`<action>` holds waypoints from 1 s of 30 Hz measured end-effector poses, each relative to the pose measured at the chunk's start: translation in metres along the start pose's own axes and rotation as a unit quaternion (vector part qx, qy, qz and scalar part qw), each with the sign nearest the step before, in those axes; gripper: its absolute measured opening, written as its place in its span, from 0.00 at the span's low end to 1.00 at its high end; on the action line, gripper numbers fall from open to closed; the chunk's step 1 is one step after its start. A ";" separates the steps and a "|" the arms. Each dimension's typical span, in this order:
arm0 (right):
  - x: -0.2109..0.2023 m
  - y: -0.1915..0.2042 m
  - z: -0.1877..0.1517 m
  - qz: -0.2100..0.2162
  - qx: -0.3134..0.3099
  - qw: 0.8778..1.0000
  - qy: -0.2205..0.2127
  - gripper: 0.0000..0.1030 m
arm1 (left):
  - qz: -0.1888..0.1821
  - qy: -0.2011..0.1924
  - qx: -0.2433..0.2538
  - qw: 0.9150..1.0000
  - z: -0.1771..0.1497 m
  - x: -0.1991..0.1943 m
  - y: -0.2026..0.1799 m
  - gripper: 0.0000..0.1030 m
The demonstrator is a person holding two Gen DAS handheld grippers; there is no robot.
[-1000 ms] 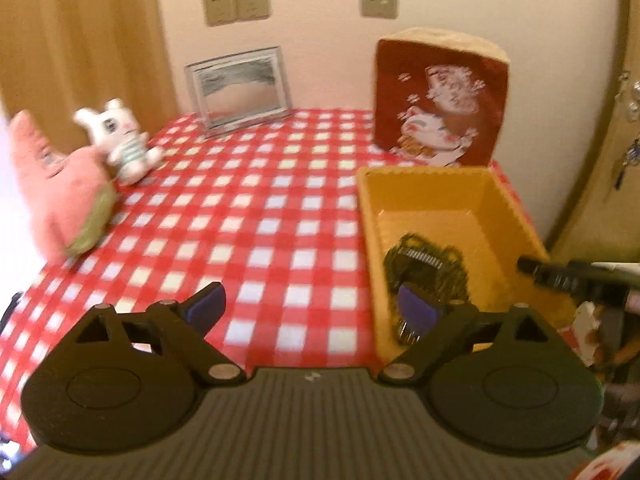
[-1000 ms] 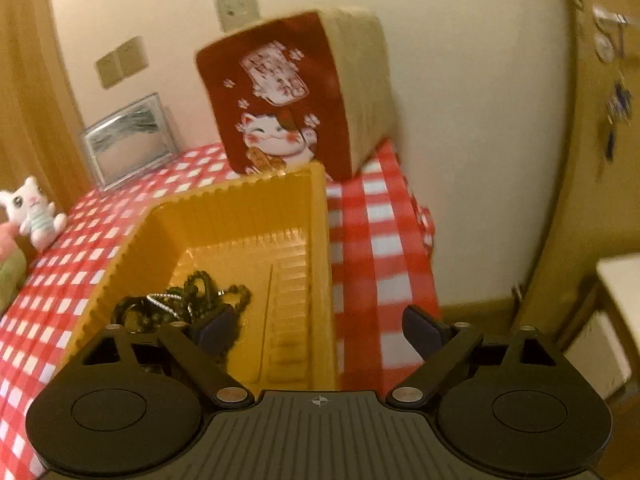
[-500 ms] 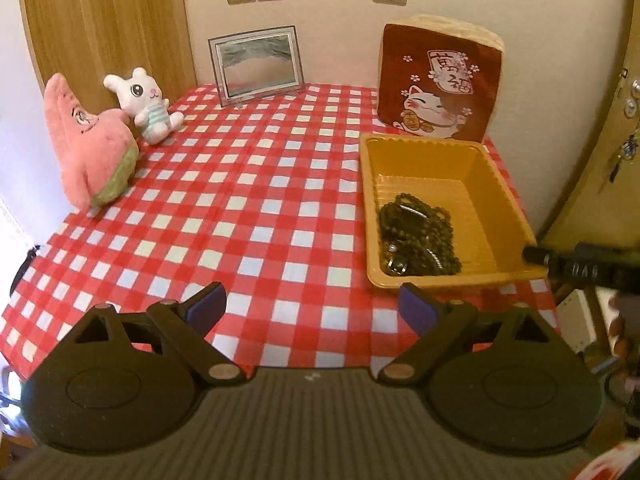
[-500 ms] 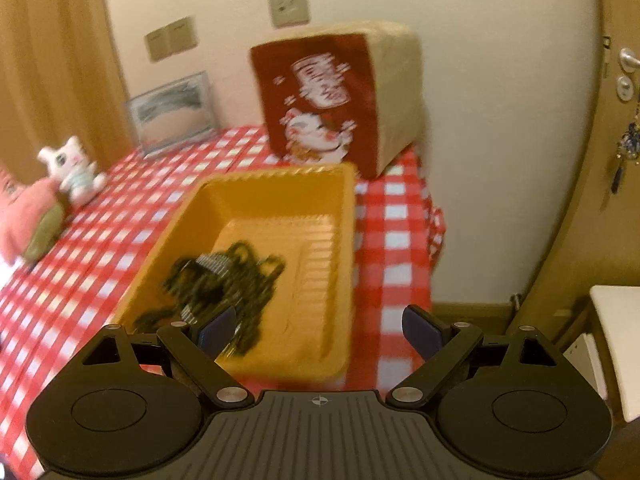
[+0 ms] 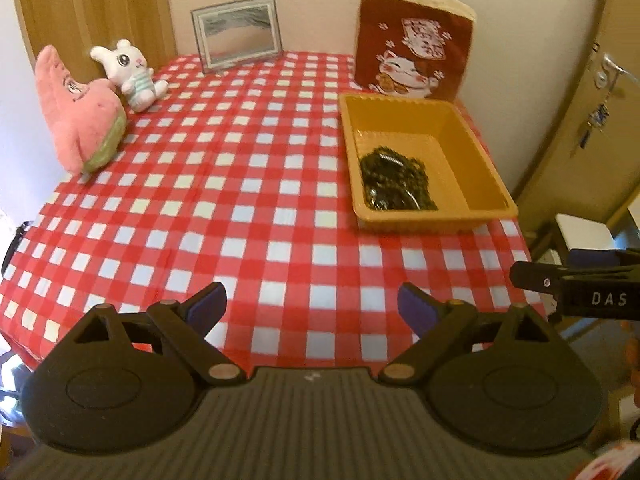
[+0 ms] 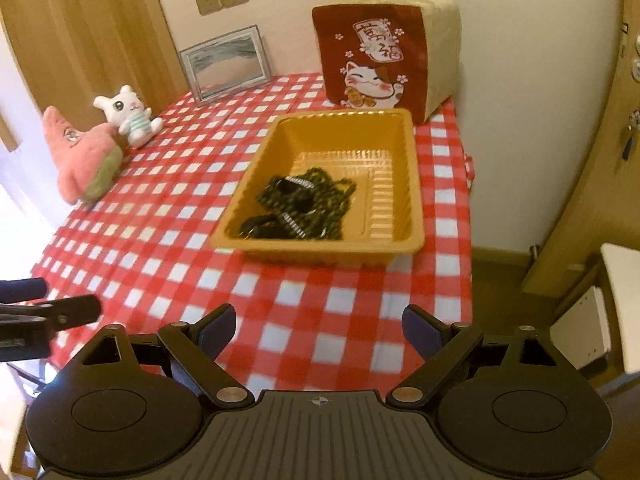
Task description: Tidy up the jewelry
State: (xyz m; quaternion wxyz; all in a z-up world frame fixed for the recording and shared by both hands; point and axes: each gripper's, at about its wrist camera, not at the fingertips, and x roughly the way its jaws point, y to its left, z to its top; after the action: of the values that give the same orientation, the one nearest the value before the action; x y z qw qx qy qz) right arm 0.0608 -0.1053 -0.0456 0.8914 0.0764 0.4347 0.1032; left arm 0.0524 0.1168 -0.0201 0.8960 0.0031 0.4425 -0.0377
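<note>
A yellow tray (image 5: 480, 160) sits at the right of the red-checked table; it also shows in the right wrist view (image 6: 404, 216). A pile of dark bead necklaces (image 5: 394, 180) lies in its near left part, also in the right wrist view (image 6: 304, 208). My left gripper (image 5: 312, 306) is open and empty, above the table's near edge, well back from the tray. My right gripper (image 6: 318, 330) is open and empty, also back over the near edge. The right gripper's fingers (image 5: 560, 276) show at the right in the left wrist view.
A pink star plush (image 5: 76, 120) and a white bunny plush (image 5: 132, 72) sit at the left. A picture frame (image 5: 238, 32) and a red cat cushion (image 5: 412, 48) stand at the back. A door with keys (image 5: 600, 112) is to the right.
Both grippers have pulled back and up from the tray; it now lies farther ahead. The necklaces stay in the tray. Both stay open.
</note>
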 end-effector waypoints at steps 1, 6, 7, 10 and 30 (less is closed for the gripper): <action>-0.003 0.003 -0.004 -0.003 0.002 1.000 0.000 0.87 | -0.004 0.003 0.002 1.000 -0.002 -0.001 0.000 0.89; -0.012 0.012 -0.016 -0.012 0.009 1.000 0.003 0.87 | -0.024 0.009 0.016 1.000 -0.009 -0.004 -0.001 0.89; -0.014 0.013 -0.018 -0.013 0.010 1.000 0.004 0.87 | -0.025 0.010 0.018 0.999 -0.010 -0.004 -0.001 0.89; -0.018 0.015 -0.025 -0.019 0.013 1.000 0.006 0.87 | -0.033 0.010 0.019 0.999 -0.013 -0.007 0.002 0.89; -0.029 0.025 -0.033 -0.023 0.013 1.000 0.000 0.87 | -0.046 0.005 0.027 0.999 -0.017 -0.014 -0.001 0.89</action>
State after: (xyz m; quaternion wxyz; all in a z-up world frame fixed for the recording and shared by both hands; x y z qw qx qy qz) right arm 0.0147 -0.0866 -0.0382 0.8925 0.0779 0.4377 0.0769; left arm 0.0306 0.1172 -0.0197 0.8908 0.0070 0.4451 -0.0911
